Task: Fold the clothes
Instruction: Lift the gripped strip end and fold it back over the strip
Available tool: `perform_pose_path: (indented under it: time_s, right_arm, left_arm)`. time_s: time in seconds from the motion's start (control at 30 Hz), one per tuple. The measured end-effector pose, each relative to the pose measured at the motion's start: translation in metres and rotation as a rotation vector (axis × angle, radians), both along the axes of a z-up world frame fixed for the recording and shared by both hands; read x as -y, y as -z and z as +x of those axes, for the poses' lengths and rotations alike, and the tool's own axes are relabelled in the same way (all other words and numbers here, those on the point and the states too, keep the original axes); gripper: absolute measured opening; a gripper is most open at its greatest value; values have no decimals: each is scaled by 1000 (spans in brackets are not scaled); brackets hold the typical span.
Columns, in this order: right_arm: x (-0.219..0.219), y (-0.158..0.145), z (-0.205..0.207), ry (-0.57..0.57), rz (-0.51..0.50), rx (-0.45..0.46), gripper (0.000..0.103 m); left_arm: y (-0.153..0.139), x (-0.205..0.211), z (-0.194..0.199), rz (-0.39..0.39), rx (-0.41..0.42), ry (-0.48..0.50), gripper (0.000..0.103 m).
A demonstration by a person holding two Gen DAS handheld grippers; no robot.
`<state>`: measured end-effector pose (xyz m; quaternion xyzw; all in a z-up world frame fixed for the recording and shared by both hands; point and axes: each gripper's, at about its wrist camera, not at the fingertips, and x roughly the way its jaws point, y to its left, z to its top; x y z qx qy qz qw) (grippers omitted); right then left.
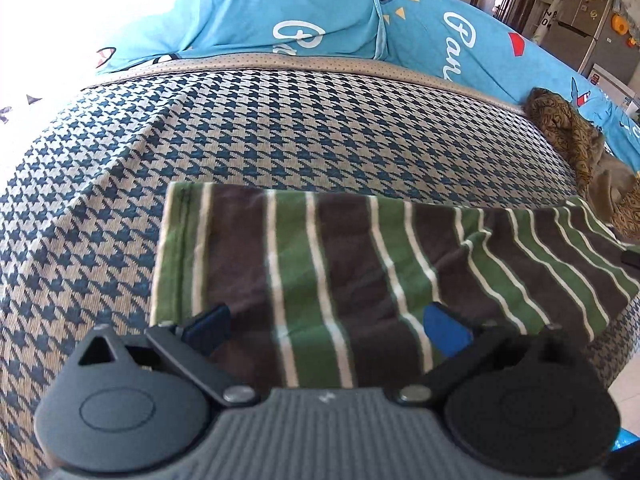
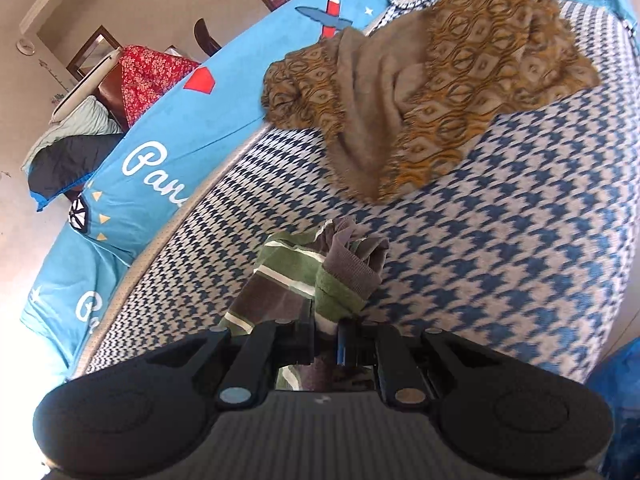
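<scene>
A green, brown and white striped garment (image 1: 340, 264) lies spread on the houndstooth bed cover (image 1: 280, 128) in the left wrist view. My left gripper (image 1: 326, 330) hovers at its near edge, open, its blue pads (image 1: 444, 332) wide apart with the cloth passing beneath them. In the right wrist view my right gripper (image 2: 326, 344) is shut on a bunched end of the same striped garment (image 2: 320, 276), whose grey ribbed hem sticks up past the fingertips above the bed cover (image 2: 500, 260).
A crumpled tan and mustard patterned cloth (image 2: 432, 92) lies farther back on the bed, also at the right edge (image 1: 568, 136). A bright blue printed quilt (image 1: 320, 12) lines the far side. A fridge (image 1: 592, 20) and furniture stand beyond.
</scene>
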<state>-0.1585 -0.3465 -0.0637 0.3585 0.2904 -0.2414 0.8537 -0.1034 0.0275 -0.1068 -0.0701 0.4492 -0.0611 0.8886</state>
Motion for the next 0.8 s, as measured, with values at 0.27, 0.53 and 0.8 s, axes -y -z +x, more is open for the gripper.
perform_pose_path:
  time_s: [0.27, 0.53, 0.8]
  right_arm:
    - [15, 10, -40, 107, 41, -57, 25]
    - [-9, -6, -47, -18, -32, 87, 25]
    - [-17, 3, -40, -46, 8, 57, 25]
  left_arm:
    - [5, -1, -28, 25, 19, -29, 103]
    - [15, 19, -42, 137, 40, 13, 103]
    - [17, 19, -49, 131, 50, 11, 103]
